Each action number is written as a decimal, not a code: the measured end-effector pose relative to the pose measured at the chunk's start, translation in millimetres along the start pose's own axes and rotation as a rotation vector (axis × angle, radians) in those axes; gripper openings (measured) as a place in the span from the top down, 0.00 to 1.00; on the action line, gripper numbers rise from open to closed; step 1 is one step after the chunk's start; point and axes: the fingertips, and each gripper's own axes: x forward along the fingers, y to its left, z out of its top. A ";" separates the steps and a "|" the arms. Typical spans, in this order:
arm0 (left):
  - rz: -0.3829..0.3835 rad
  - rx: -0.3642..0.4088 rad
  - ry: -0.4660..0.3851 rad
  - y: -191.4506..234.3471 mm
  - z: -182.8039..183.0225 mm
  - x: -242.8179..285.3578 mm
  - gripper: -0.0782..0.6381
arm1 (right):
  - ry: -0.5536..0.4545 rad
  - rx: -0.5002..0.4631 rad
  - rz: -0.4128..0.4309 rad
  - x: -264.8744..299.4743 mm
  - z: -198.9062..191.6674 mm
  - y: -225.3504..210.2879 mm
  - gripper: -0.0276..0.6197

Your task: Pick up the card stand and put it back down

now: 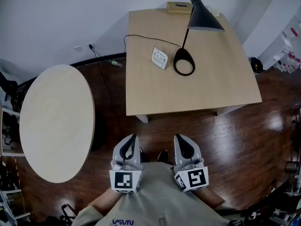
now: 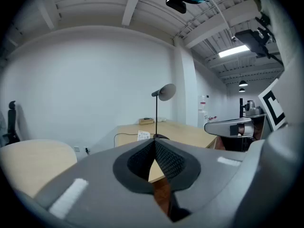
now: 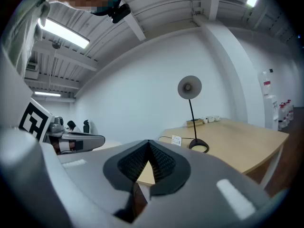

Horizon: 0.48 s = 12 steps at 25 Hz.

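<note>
The card stand (image 1: 159,57) is a small white card standing on the square wooden table (image 1: 221,84), just left of the lamp's round base. It also shows small and far off as a white card stand (image 2: 143,136) in the left gripper view and a card stand (image 3: 176,139) in the right gripper view. My left gripper (image 1: 131,140) and right gripper (image 1: 181,139) are held side by side close to my body, over the floor and short of the table's near edge. Both are shut with nothing between the jaws.
A black desk lamp (image 1: 195,29) stands on the table, its cord running to the left edge and down to a wall socket. A small box (image 1: 179,6) lies at the table's far edge. A round light table (image 1: 51,121) stands to the left. Dark wooden floor (image 1: 244,149) lies between.
</note>
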 end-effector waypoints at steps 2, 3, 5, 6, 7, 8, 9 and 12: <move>-0.009 -0.001 -0.001 2.6 1.0 6.2 0.88 | 0.004 -0.003 -0.005 7.2 0.7 -1.7 0.96; -0.013 -0.002 -0.001 5.2 1.2 10.2 0.88 | 0.005 -0.005 -0.009 12.0 1.0 -2.5 0.96; -0.020 -0.008 -0.001 14.9 1.3 20.2 0.88 | 0.005 -0.012 -0.017 25.3 2.0 -3.5 0.96; -0.022 -0.014 -0.003 21.5 1.3 26.0 0.88 | 0.004 -0.018 -0.023 33.0 2.5 -3.6 0.96; -0.026 -0.019 -0.006 29.0 1.7 32.0 0.88 | 0.002 -0.024 -0.031 40.9 3.3 -3.3 0.96; -0.031 -0.021 -0.011 36.9 3.0 38.2 0.88 | 0.000 -0.031 -0.039 49.0 4.9 -2.7 0.96; -0.038 -0.020 -0.019 45.1 5.6 44.4 0.88 | -0.003 -0.036 -0.049 57.4 7.3 -1.5 0.96; -0.068 -0.012 -0.046 69.8 17.7 62.8 0.88 | -0.007 -0.058 -0.077 84.2 19.0 5.2 0.96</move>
